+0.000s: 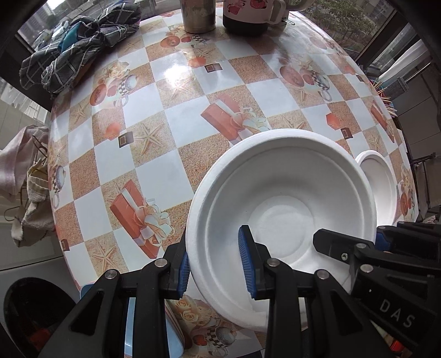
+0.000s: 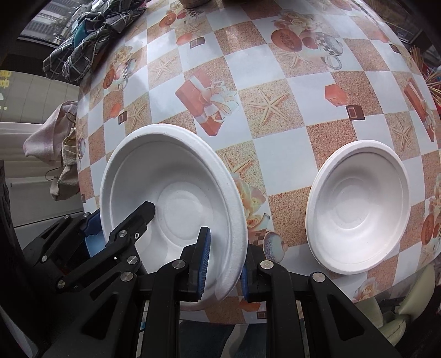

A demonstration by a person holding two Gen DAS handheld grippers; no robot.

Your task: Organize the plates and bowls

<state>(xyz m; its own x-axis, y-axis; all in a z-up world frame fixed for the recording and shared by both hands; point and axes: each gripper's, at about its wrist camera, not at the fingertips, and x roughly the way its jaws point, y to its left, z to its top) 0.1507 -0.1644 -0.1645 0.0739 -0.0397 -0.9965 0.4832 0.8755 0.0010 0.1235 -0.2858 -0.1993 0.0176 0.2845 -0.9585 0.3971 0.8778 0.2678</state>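
Observation:
A large white bowl (image 1: 281, 192) (image 2: 171, 179) hangs above the checked tablecloth (image 1: 171, 115), held from two sides. My left gripper (image 1: 215, 264) is shut on its left rim, one blue pad inside the bowl and one outside. My right gripper (image 2: 224, 264) is shut on the opposite rim in the same way. Each gripper also shows in the other's view: the right gripper (image 1: 355, 242) and the left gripper (image 2: 118, 220). A smaller white bowl (image 2: 358, 209) (image 1: 377, 187) rests upright on the table to the right, apart from the held one.
A dark checked cloth (image 1: 80, 41) lies at the table's back left. A metal cup (image 1: 198, 16) and a dark floral jug (image 1: 245, 16) stand at the back. Towels (image 1: 24, 181) hang off the left edge. Sticks (image 1: 386, 96) poke up at the right edge.

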